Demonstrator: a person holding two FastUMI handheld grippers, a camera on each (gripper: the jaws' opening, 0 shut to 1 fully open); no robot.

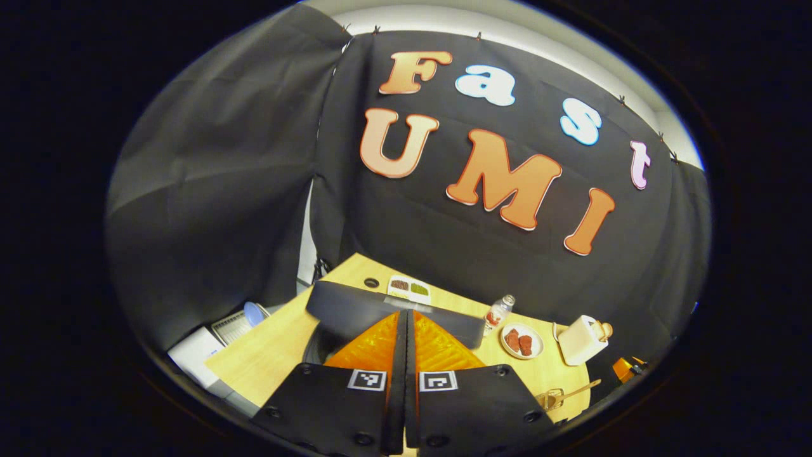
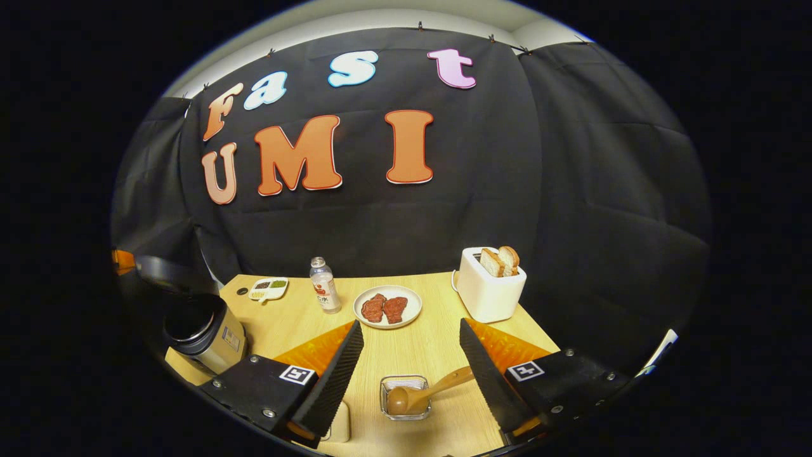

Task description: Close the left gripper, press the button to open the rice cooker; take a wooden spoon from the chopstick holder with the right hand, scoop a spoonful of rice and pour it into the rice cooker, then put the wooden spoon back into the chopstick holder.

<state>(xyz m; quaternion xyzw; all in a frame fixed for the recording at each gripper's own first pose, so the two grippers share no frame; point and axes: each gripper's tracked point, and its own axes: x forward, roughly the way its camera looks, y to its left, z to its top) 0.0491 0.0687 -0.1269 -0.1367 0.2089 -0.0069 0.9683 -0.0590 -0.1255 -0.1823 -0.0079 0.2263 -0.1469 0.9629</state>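
- The table [image 2: 419,355] is light wood and carries everything else; black cloth hangs behind it.
- The rice cooker [image 2: 203,330] stands at the table's left edge in the right gripper view, its lid [image 2: 166,273] raised and the dark inside of the pot exposed. In the left gripper view the raised lid sits just beyond the fingertips.
- The toaster [image 2: 487,289] is white, at the back right of the table, with two slices of bread [image 2: 500,260] standing up out of its slots.
- The right gripper [image 2: 411,346] hovers over the near part of the table with its fingers spread wide apart, holding nothing.
- The left gripper [image 1: 406,336] has its fingers pressed together, nothing between them, pointing at the cooker.
- The plate [image 2: 387,306] is white, mid-table, with two pieces of red meat on it.
- The bottle [image 2: 324,285] stands upright just left of the plate.
- The small dish [image 2: 269,289], with divided sections, lies near the back, left of the bottle.
- The glass holder [image 2: 406,397] sits near the front edge, between the right gripper's fingers as seen in its view.
- The wooden spoon [image 2: 422,393] rests with its bowl in the glass holder and its handle slanting up to the right, toward the right finger.
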